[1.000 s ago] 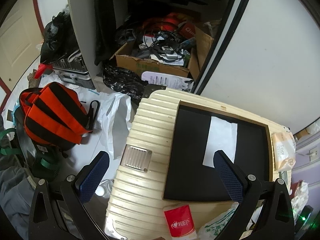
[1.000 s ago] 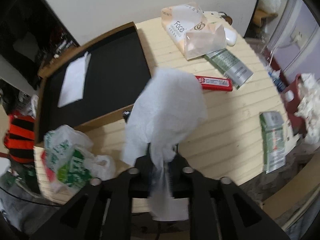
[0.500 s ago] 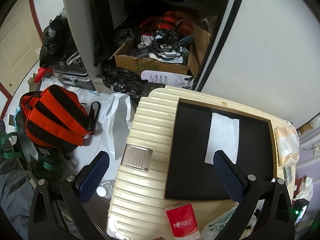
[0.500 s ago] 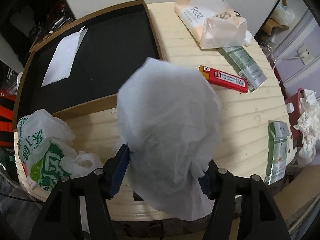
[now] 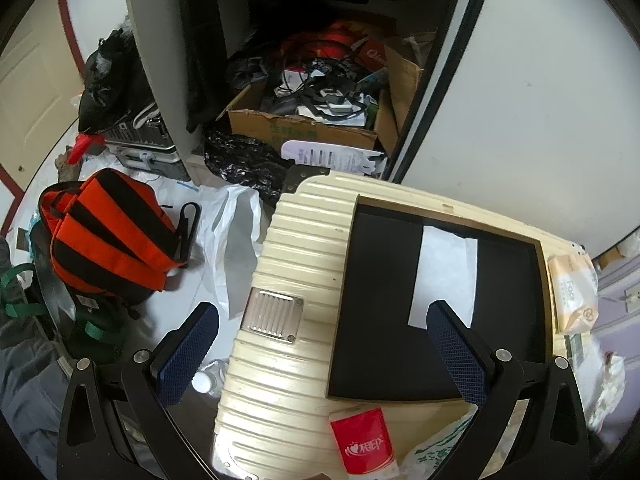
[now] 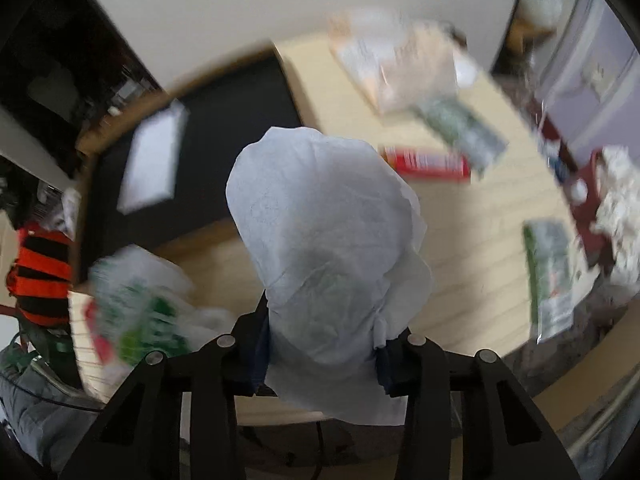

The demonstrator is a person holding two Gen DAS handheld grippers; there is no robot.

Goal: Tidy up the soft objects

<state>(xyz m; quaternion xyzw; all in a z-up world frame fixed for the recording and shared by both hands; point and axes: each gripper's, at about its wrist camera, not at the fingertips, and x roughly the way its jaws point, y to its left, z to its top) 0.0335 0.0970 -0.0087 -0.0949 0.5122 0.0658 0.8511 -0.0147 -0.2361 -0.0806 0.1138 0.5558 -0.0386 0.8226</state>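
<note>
A white tissue (image 6: pixel 332 248) drapes over my right gripper (image 6: pixel 322 344) and hides its fingertips; the jaws stand partly apart with the tissue between them, above the cream ribbed tabletop (image 6: pixel 472 216). Another white tissue (image 5: pixel 444 276) lies flat on the black tray (image 5: pixel 384 312); it also shows in the right wrist view (image 6: pixel 152 164). My left gripper (image 5: pixel 320 348) is open and empty, hovering over the tray's near left edge. A peach tissue pack (image 5: pixel 574 292) lies right of the tray.
A red tissue packet (image 5: pixel 364 444) and a green-printed plastic bag (image 6: pixel 136 300) lie at the table's near edge. A red box (image 6: pixel 428 162) and green packets (image 6: pixel 548 276) lie on the tabletop. An orange-black bag (image 5: pixel 104 236) and a cluttered cardboard box (image 5: pixel 316 116) are on the floor.
The right gripper opened half a second ago and has since narrowed, the tissue still draped over it; its view now blurs with motion. The left gripper drifted slightly, staying open.
</note>
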